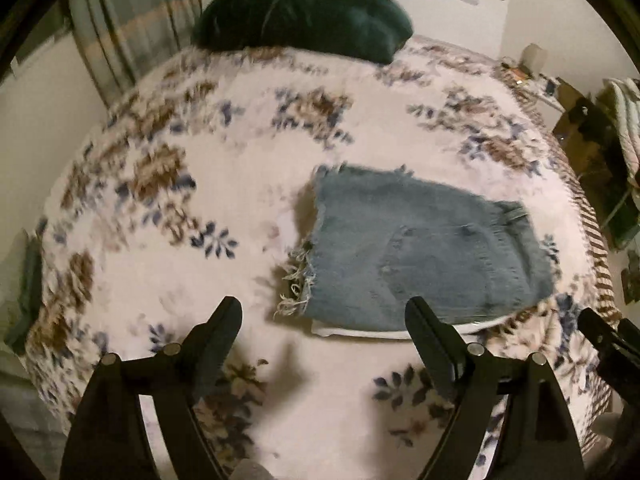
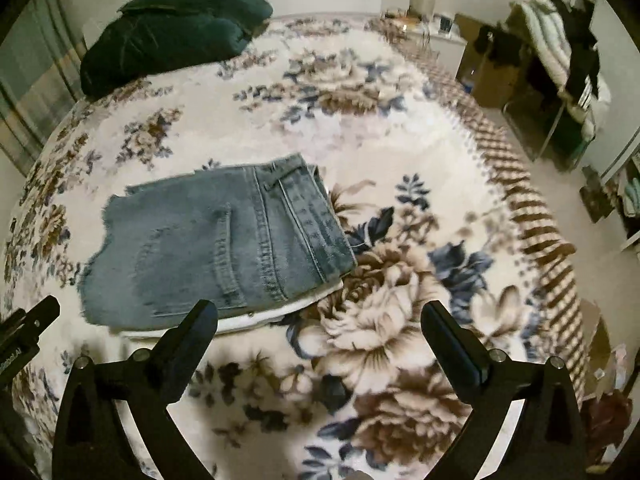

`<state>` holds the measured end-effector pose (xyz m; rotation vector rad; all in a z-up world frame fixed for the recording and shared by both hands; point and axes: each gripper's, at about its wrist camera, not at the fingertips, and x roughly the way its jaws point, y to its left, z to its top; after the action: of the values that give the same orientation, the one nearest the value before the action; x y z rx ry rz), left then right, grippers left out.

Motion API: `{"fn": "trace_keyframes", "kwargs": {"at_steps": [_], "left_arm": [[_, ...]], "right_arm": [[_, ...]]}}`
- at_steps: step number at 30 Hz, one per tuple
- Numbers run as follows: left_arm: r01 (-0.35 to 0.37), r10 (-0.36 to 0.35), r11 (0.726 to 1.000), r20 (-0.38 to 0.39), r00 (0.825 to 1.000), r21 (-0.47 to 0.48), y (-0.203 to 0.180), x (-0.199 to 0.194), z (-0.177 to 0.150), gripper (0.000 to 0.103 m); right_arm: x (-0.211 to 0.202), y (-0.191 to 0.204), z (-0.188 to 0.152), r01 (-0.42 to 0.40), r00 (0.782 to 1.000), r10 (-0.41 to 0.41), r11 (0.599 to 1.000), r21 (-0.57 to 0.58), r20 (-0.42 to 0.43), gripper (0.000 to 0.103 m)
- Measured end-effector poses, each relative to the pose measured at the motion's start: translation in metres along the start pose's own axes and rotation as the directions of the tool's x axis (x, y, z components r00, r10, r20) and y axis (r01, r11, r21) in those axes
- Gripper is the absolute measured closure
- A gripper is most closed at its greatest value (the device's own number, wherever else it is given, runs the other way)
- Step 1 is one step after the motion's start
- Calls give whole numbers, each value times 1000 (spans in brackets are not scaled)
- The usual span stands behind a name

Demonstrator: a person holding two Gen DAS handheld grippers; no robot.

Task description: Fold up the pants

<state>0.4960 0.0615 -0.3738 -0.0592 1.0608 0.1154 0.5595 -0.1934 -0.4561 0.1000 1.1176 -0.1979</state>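
Folded light-blue denim pants (image 1: 416, 248) lie on a floral bedspread, frayed hems to the left, waistband to the right, a white edge showing underneath. In the right wrist view the pants (image 2: 216, 240) lie ahead and left, back pocket up. My left gripper (image 1: 324, 316) is open and empty, just short of the pants' near edge. My right gripper (image 2: 320, 320) is open and empty, its left finger at the pants' near right corner. The right gripper's tip shows at the left wrist view's right edge (image 1: 608, 340).
A dark green pillow (image 1: 304, 12) lies at the bed's head, also in the right wrist view (image 2: 172, 28). The floral bedspread (image 2: 400, 300) covers the bed. A chair with clothes (image 2: 560, 60) and boxes stand to the right of the bed.
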Motion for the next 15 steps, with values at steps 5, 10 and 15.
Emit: {"fn": "trace_keyframes", "kwargs": {"at_steps": [5,10,15], "left_arm": [[2,-4,1000,79,997,27,-13,-78,-5,19],[4,-7,1000,144,990,21,-18,-156,-17,19],[0,-2,1000,201,980,10,-19,-235,-39,19]], "right_arm": [[-83,-5,-8,-4,998,4,1000,-3,70,0],[-176,-15,-21,-9,987,13,1000,-24,159,0],[-275,-33,-42,-27,968,37,999,-44,248,0]]}}
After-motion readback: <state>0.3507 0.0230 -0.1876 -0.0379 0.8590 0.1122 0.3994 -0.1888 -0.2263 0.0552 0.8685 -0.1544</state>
